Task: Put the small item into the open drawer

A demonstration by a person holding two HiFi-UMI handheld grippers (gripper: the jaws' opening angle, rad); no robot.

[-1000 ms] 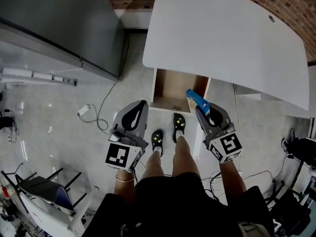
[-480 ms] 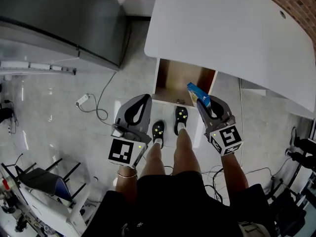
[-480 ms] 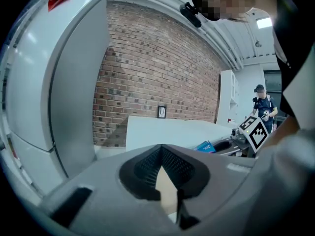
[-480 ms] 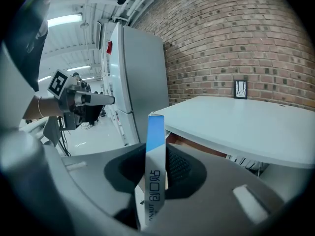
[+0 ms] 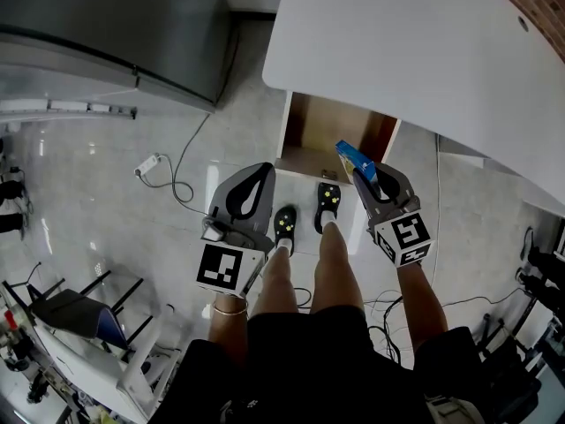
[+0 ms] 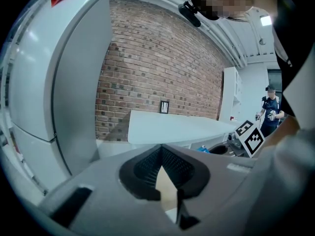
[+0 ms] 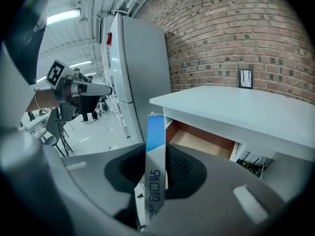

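The small item is a slim blue-and-white box [image 5: 355, 159]. My right gripper [image 5: 371, 184] is shut on it, and the box [image 7: 154, 166] sticks up past the fingertips. It hangs just in front of the right front corner of the open wooden drawer [image 5: 335, 131], which stands out from under the white table [image 5: 415, 51]. In the right gripper view the drawer [image 7: 202, 140] lies ahead and looks empty. My left gripper [image 5: 261, 170] hovers over the floor left of the drawer, shut with nothing in it [image 6: 161, 149].
The person's legs and black shoes [image 5: 282, 226] stand between the grippers, before the drawer. A grey fridge [image 5: 106, 34] fills the far left. A cable with a plug [image 5: 150, 164] lies on the floor. A folding chair [image 5: 79, 334] stands near left.
The table and drawer have slid lower in the head view as the person closed in. Both grippers hold almost the same pose, the box still gripped.
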